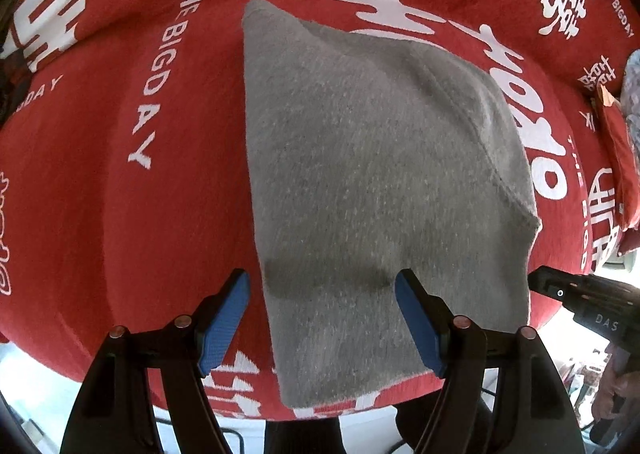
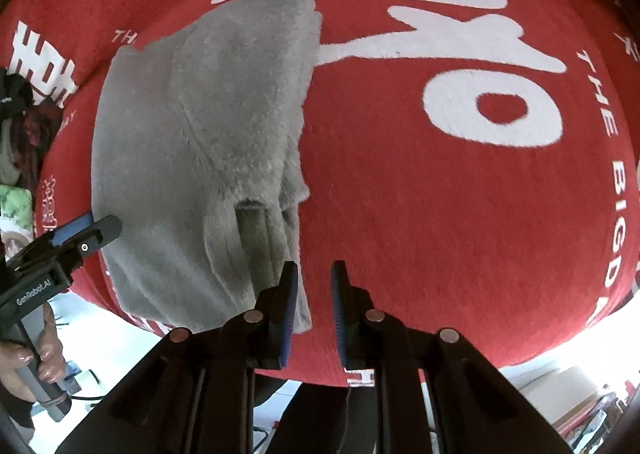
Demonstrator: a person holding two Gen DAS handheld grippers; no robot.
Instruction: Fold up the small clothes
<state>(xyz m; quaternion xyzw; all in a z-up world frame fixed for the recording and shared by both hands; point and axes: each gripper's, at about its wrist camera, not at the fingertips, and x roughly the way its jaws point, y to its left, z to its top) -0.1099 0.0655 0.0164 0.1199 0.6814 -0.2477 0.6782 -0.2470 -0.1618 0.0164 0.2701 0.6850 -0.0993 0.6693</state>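
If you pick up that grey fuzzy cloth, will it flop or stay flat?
The grey cloth would probably flop: it already lies in soft folds and wrinkles on the red blanket. Its fuzzy knit likely grips rather than slips. It looks light, so it should lift easily.

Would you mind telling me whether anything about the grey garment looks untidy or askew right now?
Yes: the grey garment lies unevenly on the red cloth. Near the right claw its edge is bunched into loose folds, with one layer poking out rather than lying flat.

Bright, even light; overexposed glare along bottom edges; strong fisheye bulge, dark corners; slight softness throughout.
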